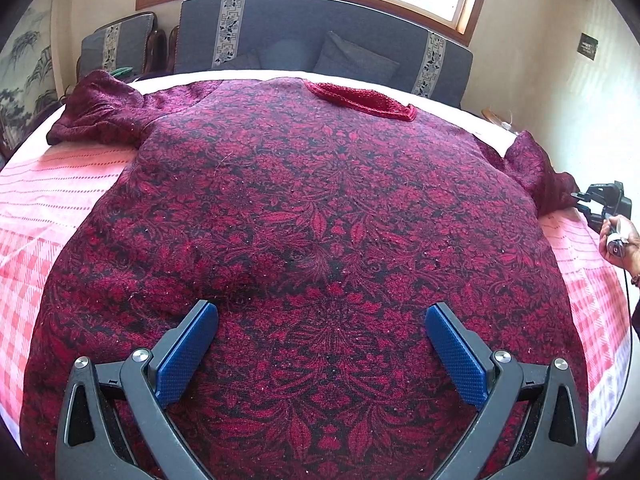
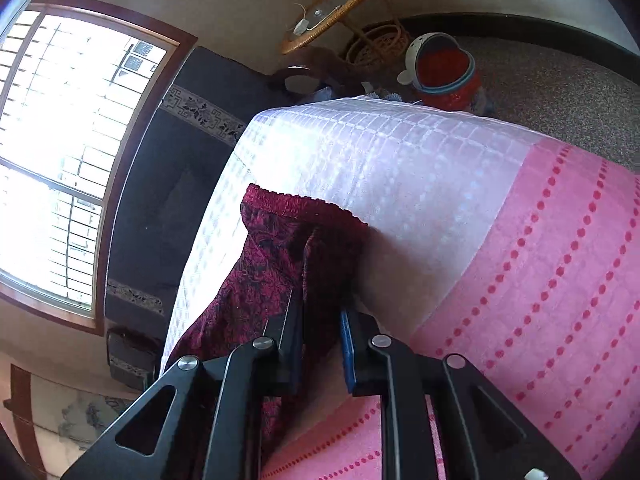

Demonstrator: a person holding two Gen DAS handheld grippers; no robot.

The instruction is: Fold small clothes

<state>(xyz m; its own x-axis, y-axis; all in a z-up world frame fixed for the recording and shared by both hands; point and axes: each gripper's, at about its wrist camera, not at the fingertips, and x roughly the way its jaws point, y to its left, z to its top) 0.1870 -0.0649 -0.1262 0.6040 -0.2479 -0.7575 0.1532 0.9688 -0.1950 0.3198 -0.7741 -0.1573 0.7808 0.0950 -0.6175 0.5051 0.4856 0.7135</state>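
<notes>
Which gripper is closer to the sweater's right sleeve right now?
Right. The right gripper is shut on the sleeve near its cuff. The left gripper hovers open over the sweater's lower body, well away from that sleeve.

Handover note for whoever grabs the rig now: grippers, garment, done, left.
Left gripper: open, hovering over the lower body of the red patterned top, touching nothing.
Right gripper: shut on the top's right sleeve near the cuff.
Top lies flat and spread on the pink cover, collar away from you, left sleeve out to the side.
Done: laid out, sleeve gripped. Left: every fold; probably bring this sleeve across first.
</notes>
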